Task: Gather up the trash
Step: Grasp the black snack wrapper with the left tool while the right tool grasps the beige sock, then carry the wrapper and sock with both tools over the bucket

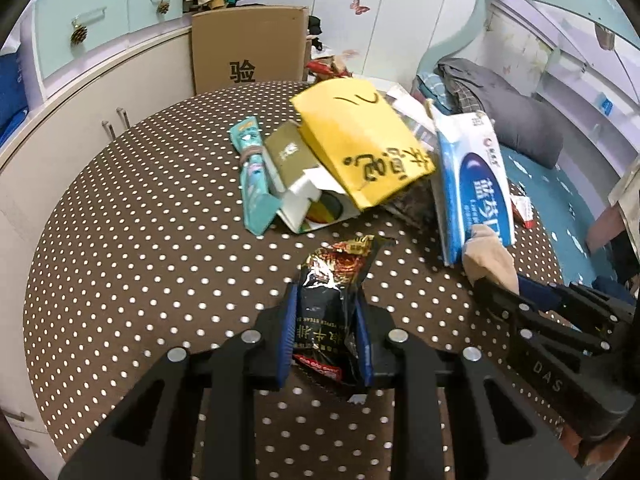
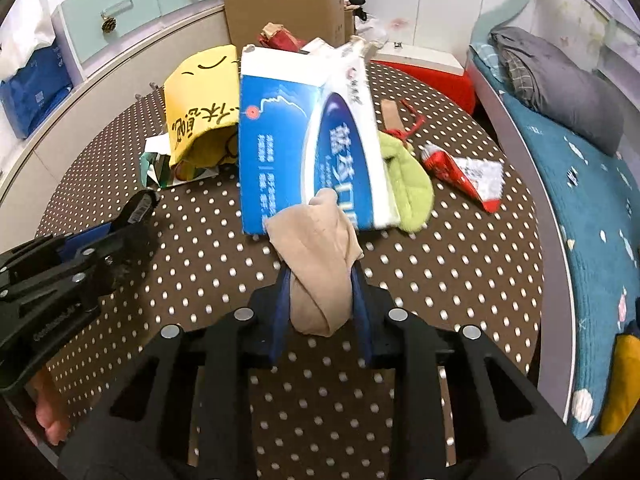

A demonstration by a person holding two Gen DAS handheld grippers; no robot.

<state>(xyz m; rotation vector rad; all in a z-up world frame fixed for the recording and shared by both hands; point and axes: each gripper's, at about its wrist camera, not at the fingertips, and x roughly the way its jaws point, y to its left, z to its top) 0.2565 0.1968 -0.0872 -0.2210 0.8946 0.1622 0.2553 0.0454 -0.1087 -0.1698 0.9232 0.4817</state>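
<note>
Holding one piece each, both grippers are mid-pickup above the dotted table (image 1: 160, 200). Left gripper (image 1: 326, 320) pinches a black wrapper (image 1: 332, 280) between its blue pads; right gripper (image 2: 320, 300) clamps a beige stocking (image 2: 316, 256). Judged next: carry both clear to a bin, none of which is in view. Clutter remains beyond: blue box (image 2: 288, 140), yellow bag (image 1: 360, 148), teal packet (image 1: 254, 172), red wrapper (image 2: 464, 172). The box leans just beside the stocking and may be dragged.
</note>
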